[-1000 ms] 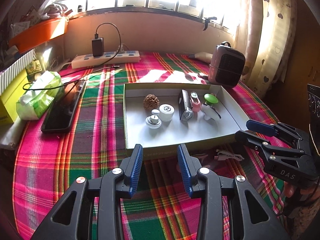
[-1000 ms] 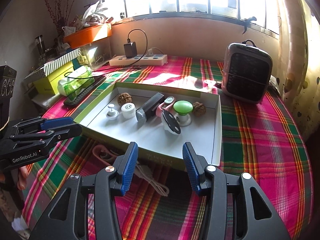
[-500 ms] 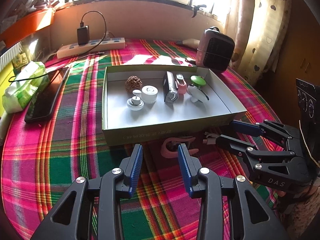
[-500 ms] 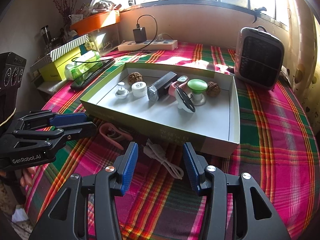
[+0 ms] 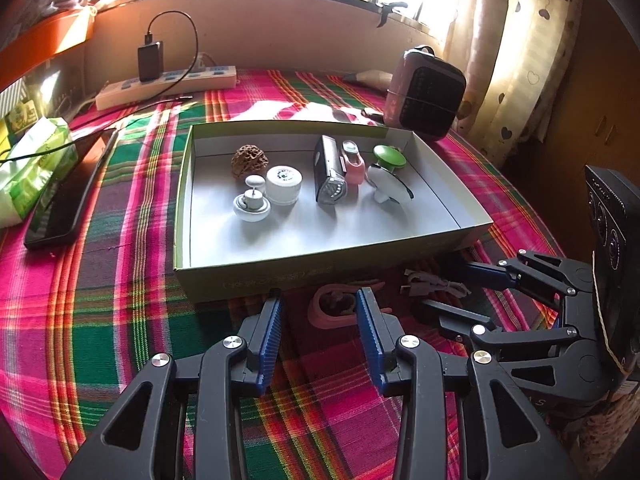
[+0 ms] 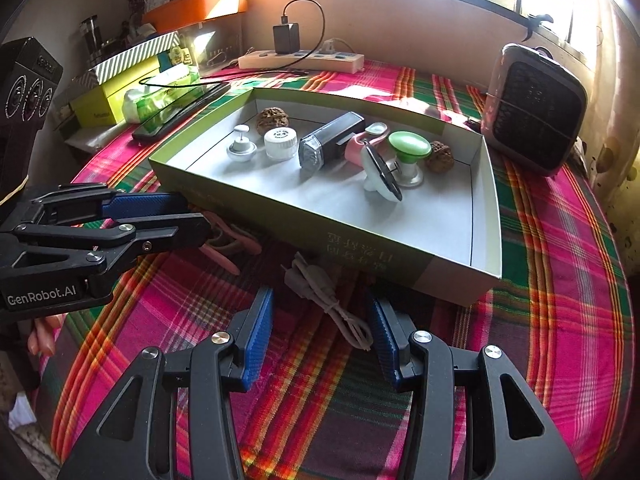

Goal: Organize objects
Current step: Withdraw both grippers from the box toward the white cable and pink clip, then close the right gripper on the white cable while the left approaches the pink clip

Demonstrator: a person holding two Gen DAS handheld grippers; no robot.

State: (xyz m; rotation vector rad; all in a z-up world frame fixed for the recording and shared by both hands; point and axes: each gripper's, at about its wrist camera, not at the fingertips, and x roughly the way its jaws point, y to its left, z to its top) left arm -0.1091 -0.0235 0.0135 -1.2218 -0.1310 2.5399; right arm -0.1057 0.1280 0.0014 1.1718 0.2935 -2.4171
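Observation:
A shallow green box (image 5: 320, 272) (image 6: 280, 216) on the plaid cloth holds a walnut (image 5: 249, 159), a white cap (image 5: 283, 184), a black device (image 5: 329, 168), a pink case and a green knob (image 6: 409, 146). In front of it lie a pink clip (image 5: 332, 308) (image 6: 230, 242) and a coiled grey cable (image 6: 324, 292) (image 5: 434, 286). My left gripper (image 5: 318, 310) is open, just short of the pink clip. My right gripper (image 6: 320, 312) is open, its fingers either side of the cable's near end.
A pink heater (image 5: 424, 94) stands at the back right. A power strip (image 5: 168, 88) lies by the wall. A phone (image 5: 66, 196) and a tissue pack (image 5: 28, 168) lie at the left, with boxes (image 6: 116, 88) behind them.
Both grippers have drawn back from the box and dropped lower toward the cloth. The pink clip and the cable have come into view in front of the box.

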